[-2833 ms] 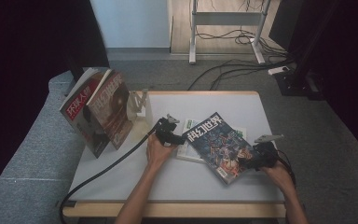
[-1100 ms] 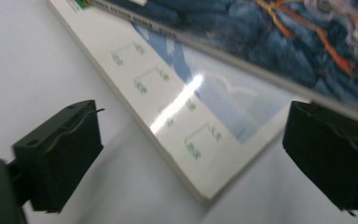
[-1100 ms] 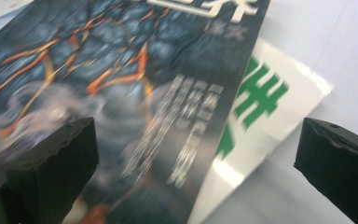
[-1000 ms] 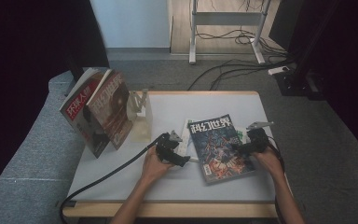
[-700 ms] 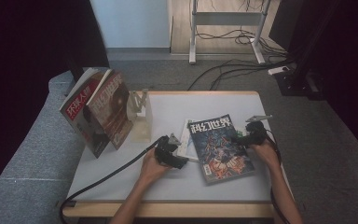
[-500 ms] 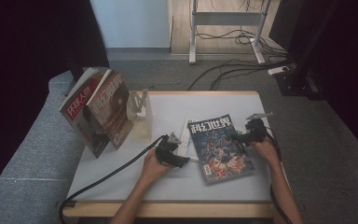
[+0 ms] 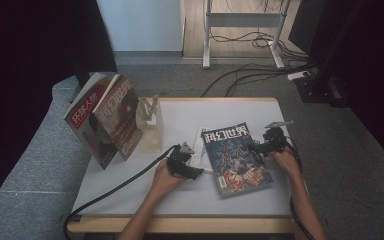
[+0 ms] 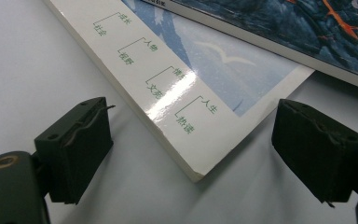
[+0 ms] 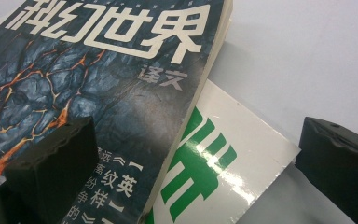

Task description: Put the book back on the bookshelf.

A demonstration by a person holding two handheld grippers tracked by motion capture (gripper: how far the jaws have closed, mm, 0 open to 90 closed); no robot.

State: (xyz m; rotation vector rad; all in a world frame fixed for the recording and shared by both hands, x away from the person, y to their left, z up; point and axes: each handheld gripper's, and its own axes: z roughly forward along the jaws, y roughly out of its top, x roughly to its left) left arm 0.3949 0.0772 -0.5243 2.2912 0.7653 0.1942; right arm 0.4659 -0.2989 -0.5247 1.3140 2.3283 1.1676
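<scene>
A dark blue magazine (image 7: pixel 235 159) with white title characters lies on the white table (image 7: pixel 220 112), on top of a white magazine (image 7: pixel 198 148) that sticks out at its left. My left gripper (image 7: pixel 196 166) stands open at the table's middle, and the white magazine's corner (image 8: pixel 186 126) lies between its jaws. The dark cover (image 8: pixel 307 28) sits just beyond. My right gripper (image 7: pixel 254 148) is open at the dark magazine's right edge. One jaw hangs over the dark cover (image 9: pixel 98 84), the other over bare table past the white magazine's green-printed corner (image 9: pixel 214 163).
Two magazines (image 7: pixel 107 117) stand upright against a pale stand (image 7: pixel 151 125) at the table's left. A grey sofa (image 7: pixel 25 170) borders the left side. Cables (image 7: pixel 245 80) trail over the floor behind the table, and a black cable (image 7: pixel 115 192) runs from my left gripper.
The dark magazine has turned straighter and shifted slightly left. My right gripper moved from its front right corner up to its right edge. My left gripper drew back towards the front edge.
</scene>
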